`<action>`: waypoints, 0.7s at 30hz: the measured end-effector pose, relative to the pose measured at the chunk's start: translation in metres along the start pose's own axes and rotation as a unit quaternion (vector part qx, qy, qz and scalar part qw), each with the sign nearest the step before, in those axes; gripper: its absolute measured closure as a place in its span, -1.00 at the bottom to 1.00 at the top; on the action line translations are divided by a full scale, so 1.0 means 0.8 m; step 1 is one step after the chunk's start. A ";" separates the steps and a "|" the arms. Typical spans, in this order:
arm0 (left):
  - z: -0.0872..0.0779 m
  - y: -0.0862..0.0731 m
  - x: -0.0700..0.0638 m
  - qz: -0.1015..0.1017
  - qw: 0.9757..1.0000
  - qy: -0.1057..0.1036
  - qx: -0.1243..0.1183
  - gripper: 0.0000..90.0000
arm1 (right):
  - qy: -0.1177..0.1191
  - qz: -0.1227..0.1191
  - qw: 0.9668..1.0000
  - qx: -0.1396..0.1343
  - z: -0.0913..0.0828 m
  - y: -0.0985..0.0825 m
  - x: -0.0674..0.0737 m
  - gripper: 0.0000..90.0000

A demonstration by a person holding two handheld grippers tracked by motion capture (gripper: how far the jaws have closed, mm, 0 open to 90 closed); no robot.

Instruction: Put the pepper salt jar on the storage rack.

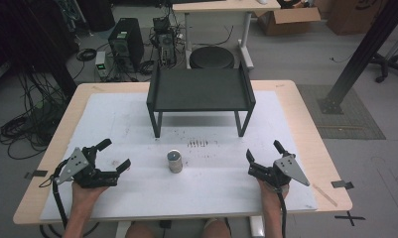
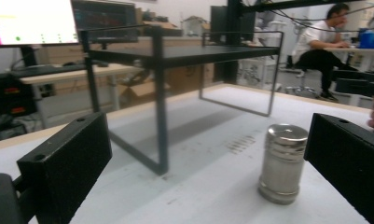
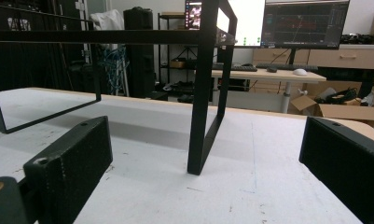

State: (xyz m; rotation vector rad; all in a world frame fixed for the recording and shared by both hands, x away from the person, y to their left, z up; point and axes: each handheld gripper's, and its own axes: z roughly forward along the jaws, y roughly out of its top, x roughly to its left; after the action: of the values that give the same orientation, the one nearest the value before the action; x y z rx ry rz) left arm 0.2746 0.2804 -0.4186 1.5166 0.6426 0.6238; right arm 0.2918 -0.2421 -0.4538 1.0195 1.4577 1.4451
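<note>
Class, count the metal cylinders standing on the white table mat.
1. The metal cylinder stands upright mid-mat, in front of the black shelf, between the two grippers; none seems hidden.

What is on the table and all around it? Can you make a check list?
Surface: white mat on a wooden table, with dark scuff marks near the middle.
Job's things: metal cylinder standing upright, touched by nothing; black shelf rack behind it, nothing on top.
Clutter: nothing seen on the mat.
Grippers: left gripper open, right gripper open, both apart from the cylinder.
Cables: one trails from each gripper; a tangle of cables lies on the floor at left.
Surroundings: computer tower, cardboard box, round stool, monitors.
</note>
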 end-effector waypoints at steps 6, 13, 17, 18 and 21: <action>0.018 0.004 -0.014 0.025 0.999 -0.035 0.025 -0.97 | 0.000 0.001 1.000 0.000 0.000 0.000 0.000 -0.95; 0.037 0.000 -0.032 0.035 0.997 -0.056 0.042 -0.97 | 0.000 0.000 1.000 0.000 0.000 0.000 0.000 -0.95; 0.047 -0.001 -0.039 0.031 0.996 -0.068 0.046 -0.97 | 0.000 0.000 1.000 0.000 0.000 0.000 0.000 -0.95; 0.048 -0.001 -0.041 0.030 0.996 -0.070 0.047 -0.97 | 0.000 0.000 1.000 0.000 0.000 0.000 0.000 -0.95; 0.056 -0.001 -0.045 0.026 0.995 -0.076 0.055 -0.97 | 0.000 0.000 1.000 0.000 0.000 0.000 0.000 -0.95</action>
State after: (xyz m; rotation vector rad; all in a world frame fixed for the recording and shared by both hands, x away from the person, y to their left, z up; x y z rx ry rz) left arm 0.2819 0.2238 -0.4217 1.6699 0.5305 0.5134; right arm 0.2917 -0.2422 -0.4538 1.0192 1.4578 1.4465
